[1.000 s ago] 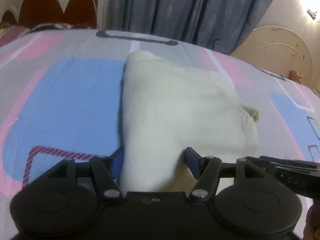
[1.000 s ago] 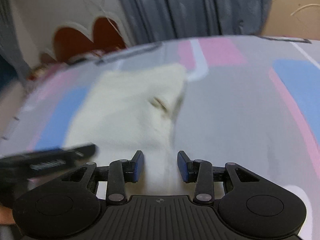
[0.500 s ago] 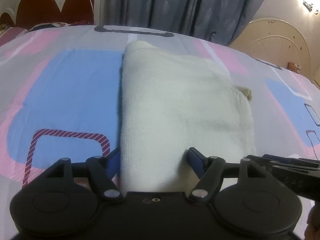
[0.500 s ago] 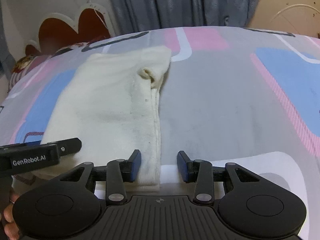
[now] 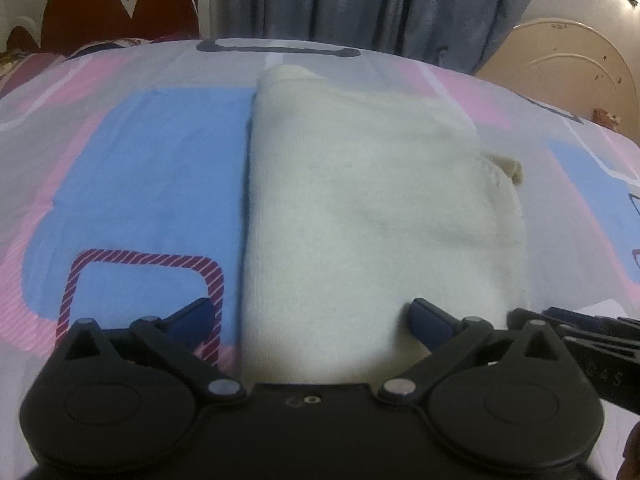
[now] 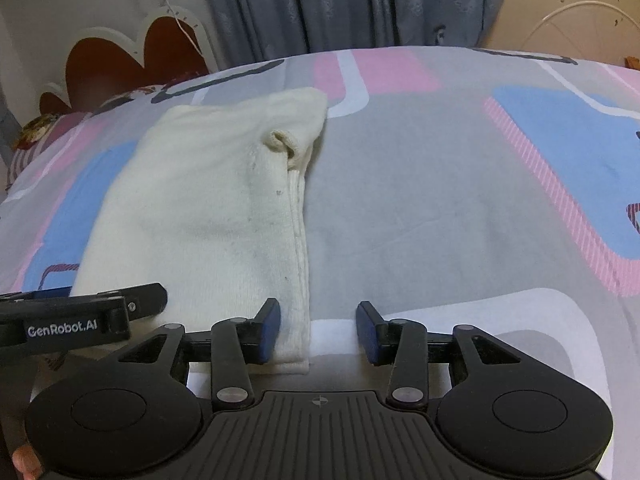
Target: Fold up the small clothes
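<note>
A cream garment [image 5: 360,208] is laid folded on the bed sheet [image 5: 132,168], occupying the centre of the left wrist view and the left half of the right wrist view. A rolled cuff [image 6: 282,142] is seen at its right edge.

The left gripper [image 5: 310,318] is released: its jaws have just been opening and are spread wide, with the garment's near edge between them. The left pad [image 5: 192,316] lies over the sheet beside the fold; whether the right pad [image 5: 430,318] touches the cloth cannot be told.

The right gripper [image 6: 318,330] is held partly open at the bottom centre of its view. The garment's near right corner lies between its pads, next to the left one [image 6: 269,330]; no clamping is seen. The right pad [image 6: 368,332] stands clear over the sheet.

A curtain [image 6: 352,4] and a headboard [image 5: 108,4] are located along the top of the frame.
</note>
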Demonstrator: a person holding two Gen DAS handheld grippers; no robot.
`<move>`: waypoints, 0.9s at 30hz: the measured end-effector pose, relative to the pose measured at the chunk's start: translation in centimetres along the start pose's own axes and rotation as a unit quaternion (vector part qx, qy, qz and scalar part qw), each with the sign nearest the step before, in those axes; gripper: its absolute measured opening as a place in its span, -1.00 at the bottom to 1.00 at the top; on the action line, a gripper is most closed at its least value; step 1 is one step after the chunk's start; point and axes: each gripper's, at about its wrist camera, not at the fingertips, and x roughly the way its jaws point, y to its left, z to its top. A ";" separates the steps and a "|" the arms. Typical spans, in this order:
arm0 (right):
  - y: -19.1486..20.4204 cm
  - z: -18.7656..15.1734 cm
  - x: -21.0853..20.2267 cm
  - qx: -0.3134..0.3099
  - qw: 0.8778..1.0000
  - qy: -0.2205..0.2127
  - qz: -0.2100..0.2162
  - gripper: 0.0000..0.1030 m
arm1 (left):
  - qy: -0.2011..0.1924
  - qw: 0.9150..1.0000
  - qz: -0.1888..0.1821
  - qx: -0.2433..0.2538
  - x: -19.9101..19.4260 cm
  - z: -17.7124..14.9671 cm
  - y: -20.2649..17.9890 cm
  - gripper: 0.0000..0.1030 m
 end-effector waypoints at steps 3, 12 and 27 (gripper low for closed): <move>0.0 -0.1 -0.1 0.001 1.000 -0.002 0.000 -0.19 | 0.005 1.000 0.003 -0.015 -0.1 0.0 0.0 1.00; 0.4 -0.3 0.0 -0.001 1.000 -0.005 -0.004 -0.17 | 0.011 1.000 0.016 -0.019 -0.2 0.0 -0.3 1.00; 0.2 0.6 -1.4 0.019 1.000 0.007 -0.007 0.18 | 0.029 0.999 0.043 -0.011 -2.1 0.6 -0.4 0.81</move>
